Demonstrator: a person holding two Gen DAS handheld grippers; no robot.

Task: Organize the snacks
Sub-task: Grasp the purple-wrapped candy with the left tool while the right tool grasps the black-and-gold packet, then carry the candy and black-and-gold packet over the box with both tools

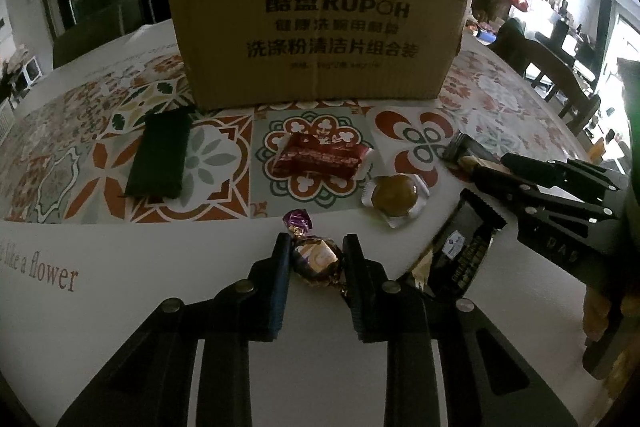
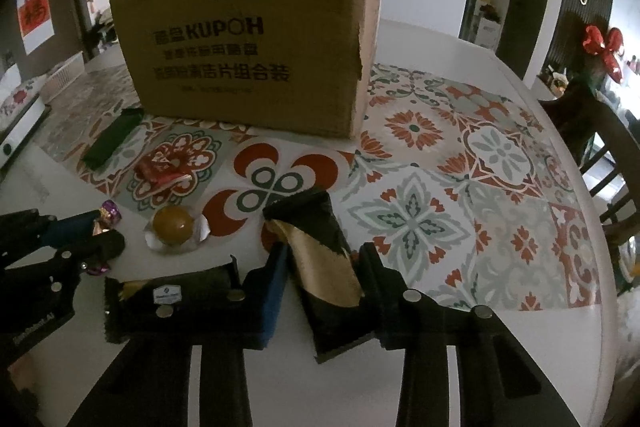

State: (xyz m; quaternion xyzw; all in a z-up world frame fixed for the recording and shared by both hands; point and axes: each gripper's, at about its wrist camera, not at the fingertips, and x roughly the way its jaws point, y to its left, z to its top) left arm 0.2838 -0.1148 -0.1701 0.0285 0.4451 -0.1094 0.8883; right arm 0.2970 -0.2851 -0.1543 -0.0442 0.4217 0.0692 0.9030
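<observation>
On the table (image 1: 120,307), near its front edge, two grippers work side by side. The left gripper (image 1: 316,263) has its jaws pulled in narrow around a small wrapped candy (image 1: 316,261) with purple twisted ends. The pads look like they press on both sides of it, so it is held. The candy sits low, at the table top.

The right gripper (image 2: 324,267) has a black and gold snack packet (image 2: 324,259) between its jaws, squeezed at the middle. The packet's far end points toward the box.

I think both hands grab one snack each so two can go away in one trip.

A big cardboard box (image 1: 320,19) stands at the back of the flowery mat (image 1: 80,131), its top open as far as I can tell. It is likely the home for the snacks.

Other snacks wait on the table. A dark flat packet (image 1: 160,155) lies near the box's left corner. A red packet (image 1: 320,155) lies in the middle. A round golden sweet (image 1: 394,195) in clear wrap lies beside it. A second black packet (image 2: 168,299) lies between the two grippers.
</observation>
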